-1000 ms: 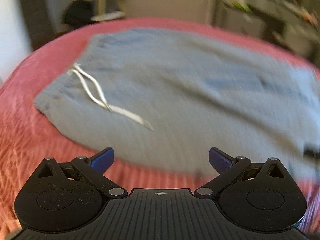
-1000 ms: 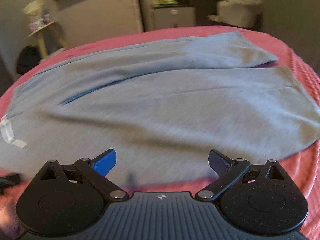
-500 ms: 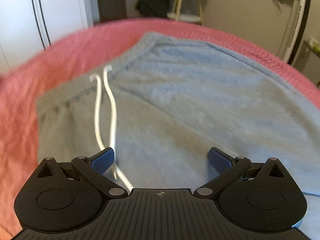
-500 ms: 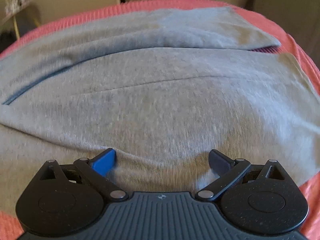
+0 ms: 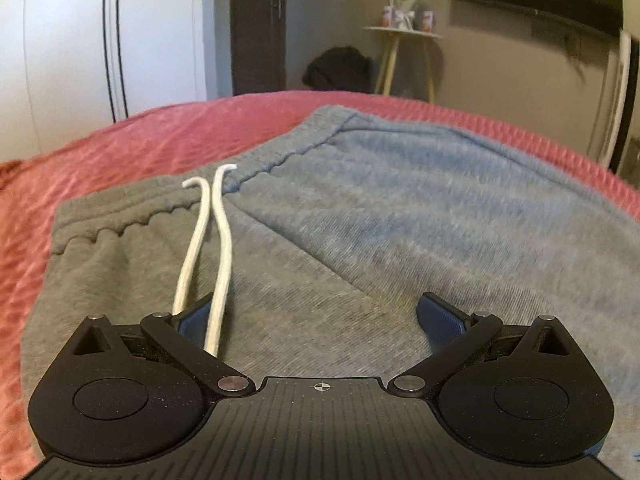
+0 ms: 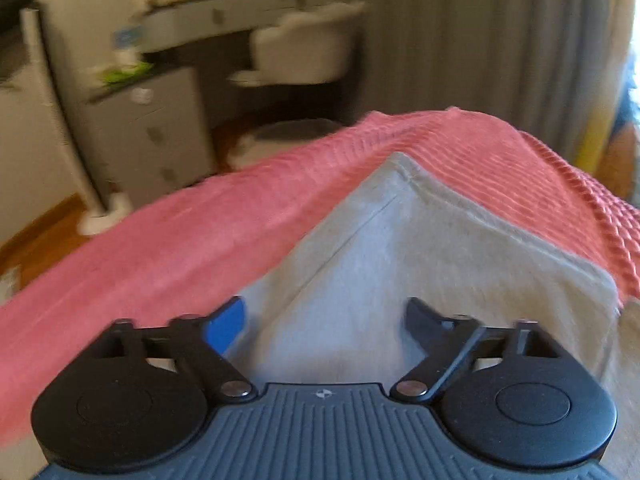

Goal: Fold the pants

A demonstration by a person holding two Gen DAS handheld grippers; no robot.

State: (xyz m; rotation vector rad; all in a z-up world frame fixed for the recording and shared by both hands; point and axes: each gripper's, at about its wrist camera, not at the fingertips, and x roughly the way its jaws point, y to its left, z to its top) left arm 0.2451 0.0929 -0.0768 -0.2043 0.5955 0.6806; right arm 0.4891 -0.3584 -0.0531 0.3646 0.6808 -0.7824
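Left wrist view: the left gripper (image 5: 320, 322) hangs low over the waist end of the grey pants (image 5: 380, 232), jaws spread wide with nothing pinched.
Left pad: the blue pad (image 5: 192, 322) on the left sits just beside the two white drawstrings (image 5: 218, 248); one cord runs past its inner edge, the other disappears behind the finger, and I cannot tell whether either touches.
Waistband: the gathered waistband (image 5: 132, 220) lies ahead and to the left of the left gripper, flat on the red bedspread (image 5: 132, 144).
Beyond the bed: a small round side table (image 5: 404, 40) and a dark heap (image 5: 340, 70) on the floor, well ahead.
Right wrist view: the right gripper (image 6: 326, 322) is over the leg end of the pants (image 6: 420, 248); the picture is motion-blurred.
Right jaws: wide apart, having just been closing a little; cloth lies below the gap, not clamped.
Hem corner: the leg's corner (image 6: 398, 160) points straight ahead of the right gripper, bedspread (image 6: 180, 240) to either side.
Background: a desk (image 6: 224, 12) and pale chair (image 6: 304, 48), far ahead and blurred.
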